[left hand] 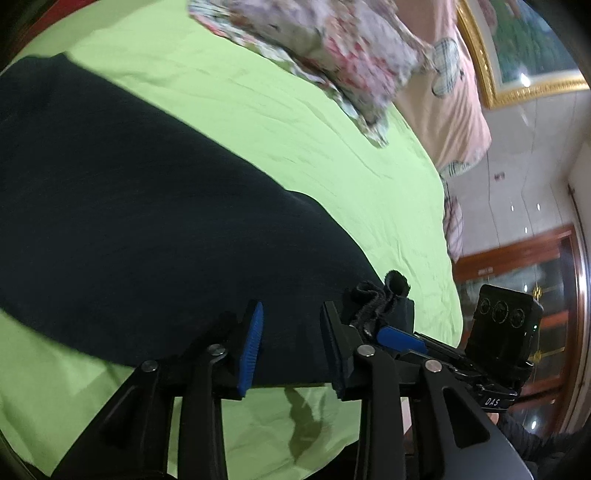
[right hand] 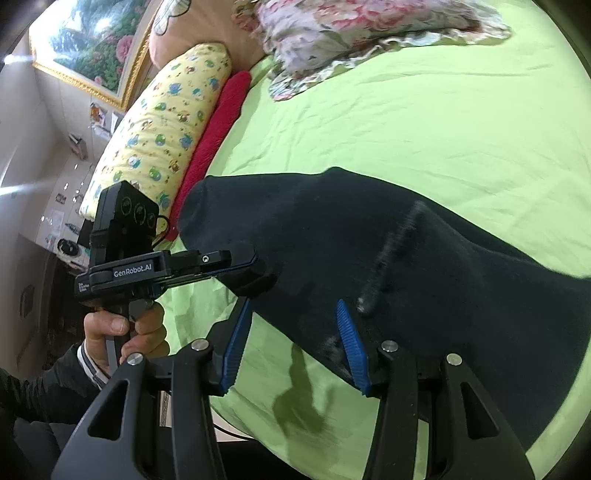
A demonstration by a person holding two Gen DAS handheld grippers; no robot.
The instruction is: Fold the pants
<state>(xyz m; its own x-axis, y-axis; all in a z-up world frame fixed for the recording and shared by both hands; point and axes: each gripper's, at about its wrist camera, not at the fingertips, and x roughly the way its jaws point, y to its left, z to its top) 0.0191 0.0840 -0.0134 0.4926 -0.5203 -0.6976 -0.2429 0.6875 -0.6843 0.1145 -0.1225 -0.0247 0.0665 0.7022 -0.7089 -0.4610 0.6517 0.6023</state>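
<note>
pants (right hand: 406, 258) on bed (right hand: 424, 129), quilt (right hand: 351, 33) behind, pillows (right hand: 159, 125) w/ quilt at far end

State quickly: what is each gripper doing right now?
Left gripper: open, pads apart over the pants.
Right gripper: open, pads apart at the pants' edge.

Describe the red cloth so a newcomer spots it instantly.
Start at the green bed sheet. Along its edge lies a long yellow cartoon-print pillow. The red cloth is the narrow strip between them, the only plain red item nearby.
</note>
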